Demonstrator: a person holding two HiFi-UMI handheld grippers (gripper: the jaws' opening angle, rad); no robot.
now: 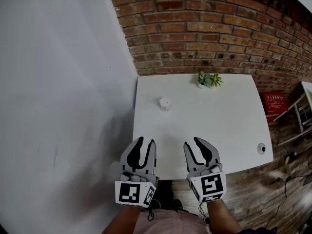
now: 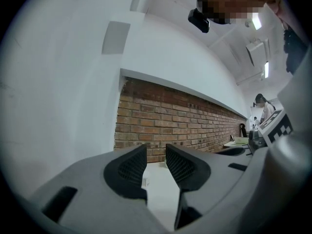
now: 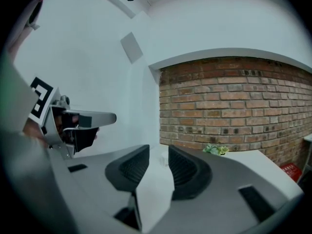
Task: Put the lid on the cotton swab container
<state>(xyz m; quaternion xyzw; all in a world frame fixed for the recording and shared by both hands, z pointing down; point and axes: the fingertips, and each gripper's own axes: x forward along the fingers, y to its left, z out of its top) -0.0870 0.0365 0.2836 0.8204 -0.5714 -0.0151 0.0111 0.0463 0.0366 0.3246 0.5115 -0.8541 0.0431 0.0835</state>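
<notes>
A small white round plastic cotton swab container [image 1: 165, 103] is standing on a white rectangular table [image 1: 219, 121]. It is sitting in the table's left half, nearer the far edge than the near one, and well apart from both grippers. It is too small to tell whether a lid is already sitting on it, and no separate lid is showing anywhere on the table.

The grey left gripper with black pads [image 1: 146, 141] is hovering over the table's near edge, its jaws standing apart with nothing between them. The matching right gripper [image 1: 193, 143] is hovering near it over the same edge, also parted and empty.

Judging from this, the task is only at the approach: nothing is being held. The next move seems to call for finding the lid and bringing both grippers forward across the table toward the container. Likely one would be steadying the container while the other is carrying the lid.

A small green potted plant [image 1: 209, 79] is sitting at the far edge, right of the middle. A round cable hole [image 1: 262, 148] is showing near the right edge, toward the near right corner. A red box [image 1: 275, 103] is lying beyond the right edge, off the table. A red brick wall [image 1: 219, 28] is running behind the far edge, and a plain white wall [image 1: 63, 82] is running along the left edge. Nothing is lying between the grippers and the container, though the white wall may be crowding the left gripper.
</notes>
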